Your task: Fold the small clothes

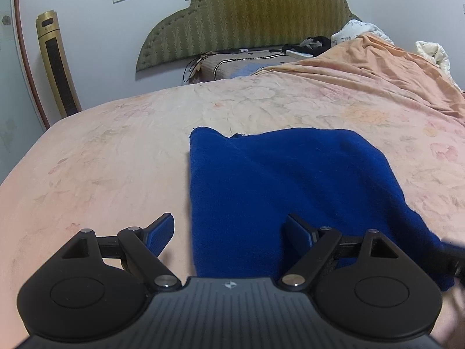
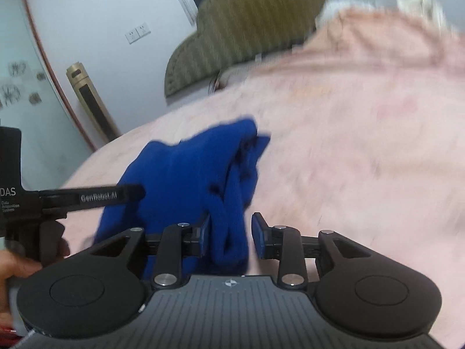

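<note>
1. A deep blue knitted garment (image 1: 284, 180) is lying partly folded on a bed covered by a pale pink flowered sheet (image 1: 116, 157), filling the centre and lower right of the left wrist view; its flat spread suggests a fold is under way and not yet finished.

2. The left tool (image 1: 229, 232) is hovering low over the garment's near left edge, its blue-padded fingers (image 1: 162, 229) spread wide and gripping nothing, one finger over bare sheet and the other over blue cloth, apparently lining up to take that edge.

3. The right tool (image 2: 229, 232) is sitting at the bottom centre of its own blurred view, jaws parted around a bunched ridge of the garment (image 2: 189, 174); the cloth is lying between the pads, but the right pad is standing clear of it, so the tool appears released rather than clenched.

4. Both tools are pointing forward and tilting downward toward the bed; at the left edge of the right wrist view, a person's hand (image 2: 17, 264) is holding the left tool's handle.

5. An olive quilted headboard (image 1: 244, 17) is standing at the upper centre.
</note>
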Motion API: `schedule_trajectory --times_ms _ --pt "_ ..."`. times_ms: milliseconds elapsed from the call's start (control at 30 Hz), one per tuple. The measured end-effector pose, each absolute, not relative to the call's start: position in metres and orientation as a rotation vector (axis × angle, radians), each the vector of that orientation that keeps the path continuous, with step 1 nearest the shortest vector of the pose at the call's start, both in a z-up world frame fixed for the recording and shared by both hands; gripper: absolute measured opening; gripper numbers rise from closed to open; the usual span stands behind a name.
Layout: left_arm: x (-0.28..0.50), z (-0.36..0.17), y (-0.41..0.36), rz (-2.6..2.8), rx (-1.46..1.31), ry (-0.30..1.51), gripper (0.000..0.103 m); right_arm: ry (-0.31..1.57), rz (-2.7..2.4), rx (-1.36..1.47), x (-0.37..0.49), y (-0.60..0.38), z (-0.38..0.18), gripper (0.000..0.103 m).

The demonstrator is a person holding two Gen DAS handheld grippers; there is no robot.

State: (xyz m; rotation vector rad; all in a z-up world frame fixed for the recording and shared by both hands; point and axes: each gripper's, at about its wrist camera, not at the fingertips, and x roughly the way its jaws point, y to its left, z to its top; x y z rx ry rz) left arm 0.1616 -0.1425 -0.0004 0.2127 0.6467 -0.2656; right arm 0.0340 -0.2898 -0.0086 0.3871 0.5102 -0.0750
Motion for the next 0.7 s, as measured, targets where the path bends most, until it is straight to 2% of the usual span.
schedule_trajectory --times_ms 133,233,333,367,500,700 --pt "0.160 -0.007 -0.143 -0.259 0.204 0.663 0.084 0.514 -0.056 0.331 0.041 -0.280 -0.007 0.034" --pt "0.158 -0.009 -0.142 -0.259 0.201 0.665 0.084 0.589 -0.105 0.311 0.050 -0.280 -0.019 0.034" --pt "0.156 -0.009 -0.140 -0.265 0.206 0.659 0.084 0.614 -0.111 0.385 0.051 -0.292 -0.026 0.036" --pt "0.156 -0.009 -0.138 -0.267 0.206 0.657 0.084 0.610 -0.107 0.405 0.051 -0.294 -0.026 0.038" --pt "0.157 -0.006 -0.130 -0.284 0.177 0.657 0.084 0.589 -0.083 0.425 0.055 -0.301 -0.023 0.061" --pt "0.169 -0.002 -0.104 -0.314 0.077 0.674 0.085 0.614 0.001 0.466 0.076 -0.315 -0.023 0.072"
